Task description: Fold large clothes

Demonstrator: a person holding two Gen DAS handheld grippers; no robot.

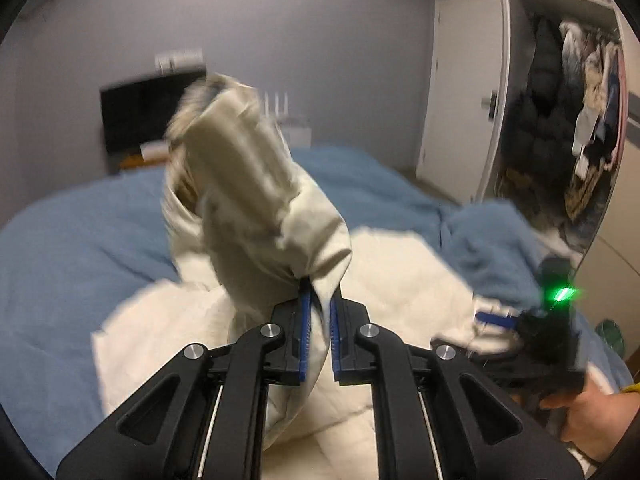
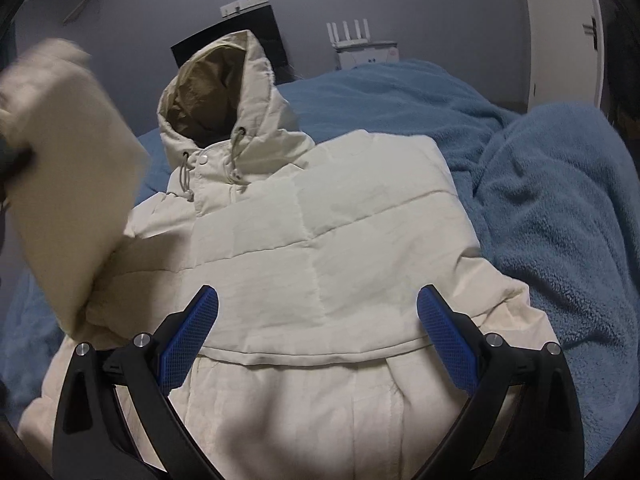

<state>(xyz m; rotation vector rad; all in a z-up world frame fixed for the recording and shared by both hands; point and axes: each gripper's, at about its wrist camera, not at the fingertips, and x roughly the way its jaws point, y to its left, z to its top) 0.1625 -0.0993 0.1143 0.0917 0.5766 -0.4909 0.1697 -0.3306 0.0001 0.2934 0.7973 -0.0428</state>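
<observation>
Left wrist view shows the left gripper (image 1: 320, 304) with its jaws nearly closed on a fold of the cream jacket (image 1: 256, 208); the pinched cloth, seemingly a sleeve, rises up and away ahead of the jaws, blurred. Below and on both sides of the jaws the rest of the jacket lies on the blue blanket (image 1: 72, 248) of the bed. To the right of the jaws the right gripper (image 1: 496, 318) sits low over the jacket's near right edge, a green light on its body.

Right wrist view has the right gripper (image 2: 316, 320) with jaws spread wide and nothing between them, hovering over the jacket (image 2: 320, 240) near its hem. The hem seam runs straight across just ahead of the jaws. Farther ahead the hood (image 2: 224, 96) stands upright, its opening facing the camera. Left of the jaws the lifted sleeve (image 2: 68, 168) hangs raised and blurred above the jacket's left edge. Right of the jaws the jacket's side edge ends on the bunched blue blanket (image 2: 560, 200), which fills the open room on that side. Beyond the hood, a dark screen (image 2: 276, 40) and a white router (image 2: 360, 40) stand against the wall.
</observation>
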